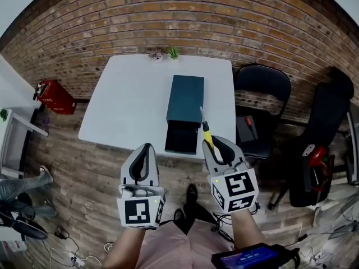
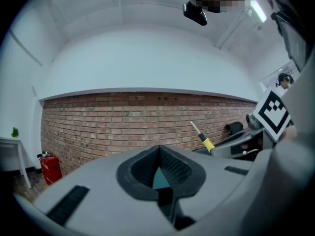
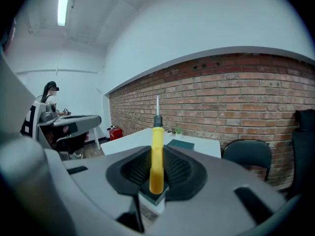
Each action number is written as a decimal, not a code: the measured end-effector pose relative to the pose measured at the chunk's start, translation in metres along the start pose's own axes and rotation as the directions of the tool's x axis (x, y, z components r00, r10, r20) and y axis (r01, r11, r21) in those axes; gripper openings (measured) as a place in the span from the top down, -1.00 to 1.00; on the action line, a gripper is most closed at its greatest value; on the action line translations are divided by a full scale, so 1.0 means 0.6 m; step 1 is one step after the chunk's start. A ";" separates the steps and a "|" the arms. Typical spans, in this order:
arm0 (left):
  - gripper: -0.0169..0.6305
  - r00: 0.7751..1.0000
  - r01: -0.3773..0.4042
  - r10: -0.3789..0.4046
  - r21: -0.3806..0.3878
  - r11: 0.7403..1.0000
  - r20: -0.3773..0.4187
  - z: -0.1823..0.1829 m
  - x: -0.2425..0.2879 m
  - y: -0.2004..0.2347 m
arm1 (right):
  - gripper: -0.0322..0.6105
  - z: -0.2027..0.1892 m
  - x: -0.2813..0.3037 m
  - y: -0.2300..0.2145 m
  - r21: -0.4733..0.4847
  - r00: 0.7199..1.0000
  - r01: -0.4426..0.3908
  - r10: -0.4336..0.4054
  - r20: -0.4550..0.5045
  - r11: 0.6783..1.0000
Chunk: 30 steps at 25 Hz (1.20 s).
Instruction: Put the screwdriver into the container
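Observation:
A dark teal container (image 1: pixel 185 98) lies on the white table (image 1: pixel 126 102), and a darker open part (image 1: pixel 181 139) reaches to the near edge. My right gripper (image 1: pixel 220 148) hovers just in front of that edge, shut on a screwdriver (image 1: pixel 208 135) by its yellow handle, the metal shaft pointing at the container. In the right gripper view the handle (image 3: pixel 157 163) stands upright between the pads, with the container (image 3: pixel 180 144) beyond it. My left gripper (image 1: pixel 143 160) hangs to the left, off the table, shut and holding nothing. From the left gripper view (image 2: pixel 158 150) the screwdriver (image 2: pixel 205 141) shows at right.
A black chair (image 1: pixel 262 84) stands right of the table, with another dark seat carrying gear (image 1: pixel 328 128) farther right. Small plants (image 1: pixel 166 54) sit at the table's far edge by the brick wall. A red extinguisher (image 1: pixel 54 97) is on the floor at left, near a person's legs (image 1: pixel 22 185).

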<state>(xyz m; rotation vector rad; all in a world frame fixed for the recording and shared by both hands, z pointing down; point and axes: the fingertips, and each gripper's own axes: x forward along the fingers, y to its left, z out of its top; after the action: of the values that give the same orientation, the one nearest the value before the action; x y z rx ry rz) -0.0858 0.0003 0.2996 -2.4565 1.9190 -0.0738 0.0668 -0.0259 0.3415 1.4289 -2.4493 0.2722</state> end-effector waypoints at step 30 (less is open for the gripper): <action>0.93 0.998 -0.067 0.067 -0.017 0.998 0.018 0.025 0.187 0.084 | 0.67 0.046 0.192 -0.060 -0.037 0.992 -0.092 0.088 -0.085 0.995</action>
<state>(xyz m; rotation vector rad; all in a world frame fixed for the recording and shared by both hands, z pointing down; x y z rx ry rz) -0.1070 -0.1210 0.2847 -2.3913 1.9998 -0.0340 0.0405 -0.1458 0.3556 1.2667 -2.4411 0.2937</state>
